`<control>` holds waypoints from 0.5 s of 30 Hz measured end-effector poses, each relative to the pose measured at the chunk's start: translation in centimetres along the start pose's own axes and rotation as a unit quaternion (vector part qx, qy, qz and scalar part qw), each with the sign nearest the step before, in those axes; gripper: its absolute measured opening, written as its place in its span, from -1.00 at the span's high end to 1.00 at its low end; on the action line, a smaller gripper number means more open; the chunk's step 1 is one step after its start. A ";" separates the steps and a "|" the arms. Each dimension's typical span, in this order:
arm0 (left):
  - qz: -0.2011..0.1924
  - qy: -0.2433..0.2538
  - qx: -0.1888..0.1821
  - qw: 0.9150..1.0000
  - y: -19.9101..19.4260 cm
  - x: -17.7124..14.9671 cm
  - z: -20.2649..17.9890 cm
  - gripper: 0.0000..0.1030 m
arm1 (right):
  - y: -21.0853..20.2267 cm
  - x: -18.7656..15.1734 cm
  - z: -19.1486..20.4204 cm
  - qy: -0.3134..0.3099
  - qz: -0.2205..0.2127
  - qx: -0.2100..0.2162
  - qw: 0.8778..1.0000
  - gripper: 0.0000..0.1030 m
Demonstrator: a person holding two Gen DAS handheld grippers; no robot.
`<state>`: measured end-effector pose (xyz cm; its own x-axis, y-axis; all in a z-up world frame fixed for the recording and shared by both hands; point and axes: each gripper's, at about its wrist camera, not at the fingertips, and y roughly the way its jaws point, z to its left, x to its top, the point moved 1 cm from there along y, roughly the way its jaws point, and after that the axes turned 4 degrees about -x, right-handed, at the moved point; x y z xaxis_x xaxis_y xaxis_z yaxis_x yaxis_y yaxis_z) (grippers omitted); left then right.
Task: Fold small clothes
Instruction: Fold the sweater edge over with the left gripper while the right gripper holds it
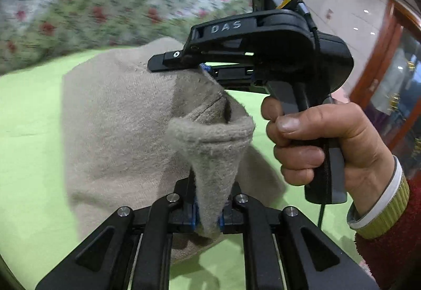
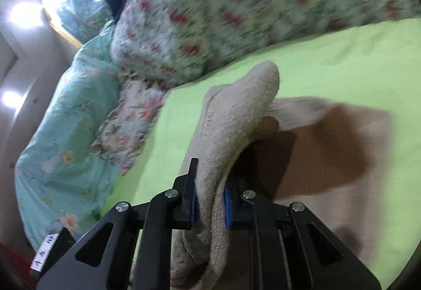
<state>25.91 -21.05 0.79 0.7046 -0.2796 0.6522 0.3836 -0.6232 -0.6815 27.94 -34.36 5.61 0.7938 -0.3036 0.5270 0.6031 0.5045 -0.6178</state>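
A small beige knit garment (image 1: 118, 116) lies on a lime-green sheet (image 1: 29, 132). In the left wrist view my left gripper (image 1: 208, 221) is shut on a bunched, rolled edge of it, lifted off the sheet. Beyond it a hand (image 1: 315, 142) holds my right gripper (image 1: 202, 69), whose blue pads pinch another part of the same edge. In the right wrist view the right gripper (image 2: 209, 203) is shut on a thick fold of the beige garment (image 2: 236, 111), which arches up between the pads. The rest of the cloth (image 2: 363, 184) lies flat to the right, partly in shadow.
A floral quilt (image 2: 223, 13) is heaped along the far side of the sheet, with a teal flowered pillow (image 2: 65, 119) at the left. A wooden-framed glass cabinet (image 1: 389, 74) stands beyond the bed on a pale floor. A red sleeve with a yellow cuff (image 1: 381, 213) covers the wrist.
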 end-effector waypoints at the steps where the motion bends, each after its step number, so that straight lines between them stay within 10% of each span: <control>1: 0.010 -0.006 -0.008 1.000 1.2 -0.1 -0.3 0.78 | -0.3 -0.2 -1.0 0.005 0.003 -0.012 1.000 0.67; 13: 0.063 -0.032 -0.024 0.997 6.9 -0.5 -0.6 0.77 | -0.3 -2.0 -6.7 0.003 0.019 -0.083 0.996 0.67; 15: 0.074 -0.031 -0.030 0.996 7.6 -0.5 -0.9 0.52 | -0.2 -2.1 -6.7 -0.004 0.024 -0.095 0.995 0.64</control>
<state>27.94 -26.29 -4.41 0.7875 -0.3264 0.5228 0.2381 -0.6213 -0.7465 26.71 -39.28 0.75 0.8222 -0.2759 0.4978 0.5685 0.3556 -0.7419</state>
